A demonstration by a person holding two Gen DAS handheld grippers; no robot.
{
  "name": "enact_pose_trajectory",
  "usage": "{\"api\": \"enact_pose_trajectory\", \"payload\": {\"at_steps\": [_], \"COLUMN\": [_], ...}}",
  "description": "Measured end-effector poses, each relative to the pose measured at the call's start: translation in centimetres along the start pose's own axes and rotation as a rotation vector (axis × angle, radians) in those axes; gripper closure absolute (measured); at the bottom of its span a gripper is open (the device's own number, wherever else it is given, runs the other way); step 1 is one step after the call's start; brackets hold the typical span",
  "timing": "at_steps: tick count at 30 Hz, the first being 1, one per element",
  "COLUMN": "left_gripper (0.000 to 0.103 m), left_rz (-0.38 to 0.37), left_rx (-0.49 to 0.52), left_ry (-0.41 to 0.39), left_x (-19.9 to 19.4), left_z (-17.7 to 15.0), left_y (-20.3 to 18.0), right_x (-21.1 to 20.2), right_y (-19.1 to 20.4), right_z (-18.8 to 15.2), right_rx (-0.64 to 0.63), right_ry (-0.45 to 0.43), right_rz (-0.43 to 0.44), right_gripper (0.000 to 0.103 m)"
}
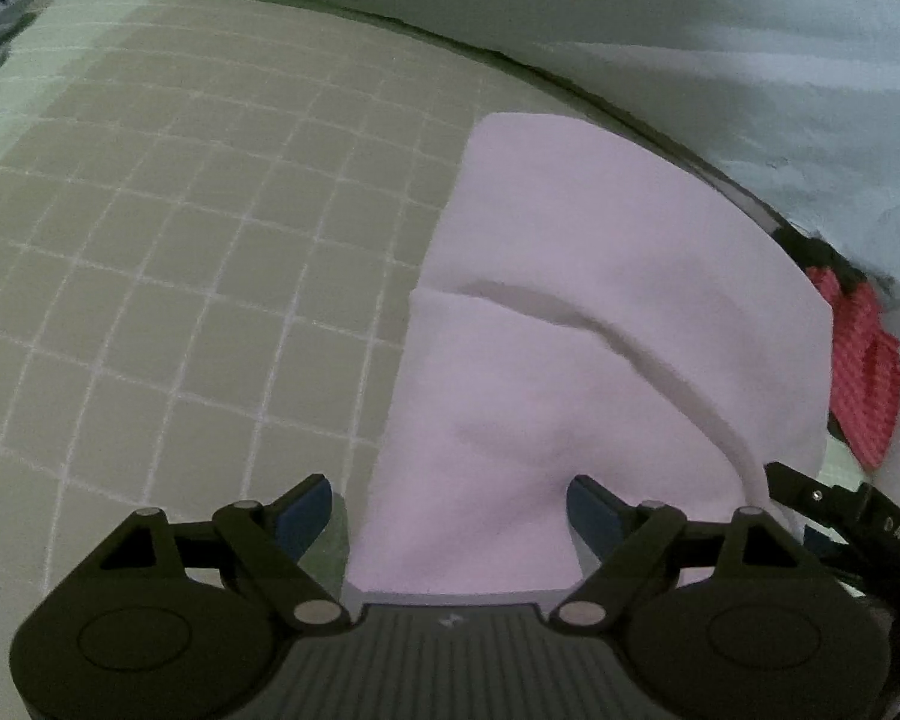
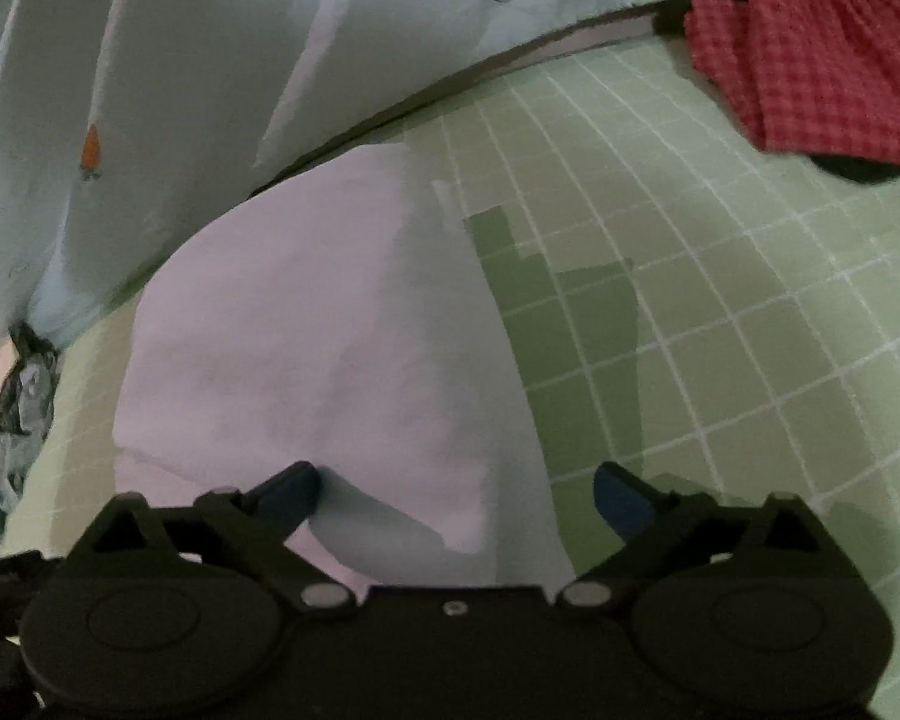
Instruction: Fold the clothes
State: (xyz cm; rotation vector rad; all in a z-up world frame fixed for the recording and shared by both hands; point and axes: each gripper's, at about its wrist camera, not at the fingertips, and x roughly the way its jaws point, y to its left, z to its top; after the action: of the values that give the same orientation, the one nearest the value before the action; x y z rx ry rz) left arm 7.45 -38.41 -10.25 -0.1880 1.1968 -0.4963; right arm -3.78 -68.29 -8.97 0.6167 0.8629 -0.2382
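Over on the left, the left gripper (image 1: 450,504) hangs low above the near end of the pale pink garment (image 1: 600,324), jaws spread wide, blue fingertips (image 1: 306,513) set either side of the cloth and clamped on nothing. The left-hand pad sits over bare green grid mat (image 1: 180,240); the right-hand one sits over the fabric itself. The garment lies folded on the mat, one layer lapped over another, with a curved fold edge running across its middle, and its far end reaches close to the mat's back edge. Beyond that edge hangs a light blue sheet (image 1: 720,30).

Moving right, the right gripper (image 2: 457,495) is released too, fingers wide apart, nothing between them. Its left fingertip (image 2: 288,492) rests at a raised flap of the pale pink garment (image 2: 306,330); whether it touches the cloth, I can't tell. The right fingertip is clear of it, over the green grid mat (image 2: 750,330).

Far right, at the mat's back corner, a red checked cloth (image 2: 810,54) lies rumpled on something dark, well apart from the pink garment.
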Motion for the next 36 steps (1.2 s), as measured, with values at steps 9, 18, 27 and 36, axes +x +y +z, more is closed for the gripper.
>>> {"api": "enact_pose_trajectory", "payload": {"at_steps": [9,18,27,36], "left_gripper": [0.014,0.035,0.070,0.080], "left_rz": [-0.109,-0.180,-0.188,-0.205], "left_rx": [-0.001,-0.016,0.081,0.099], "left_ry": [0.015,0.052,0.092,0.080], "left_x": [1.5,1.6,0.2,-2.3], "left_z": [1.0,1.4,1.0,-2.7], "left_y": [1.0,1.2,-1.0,-5.9], "right_x": [1.9,0.9,-2.3,-6.8], "right_y": [-0.1,0.5,-0.1,-4.0], "right_z": [-0.3,-1.2,-3.5,-6.2], "right_rx": [0.149,0.220,0.369,0.534], "right_ry": [0.010,-0.011,-0.087,-0.118], "right_rz": [0.028,0.037,0.109,0.230], "right_gripper": [0.000,0.029,0.077,0.082]}}
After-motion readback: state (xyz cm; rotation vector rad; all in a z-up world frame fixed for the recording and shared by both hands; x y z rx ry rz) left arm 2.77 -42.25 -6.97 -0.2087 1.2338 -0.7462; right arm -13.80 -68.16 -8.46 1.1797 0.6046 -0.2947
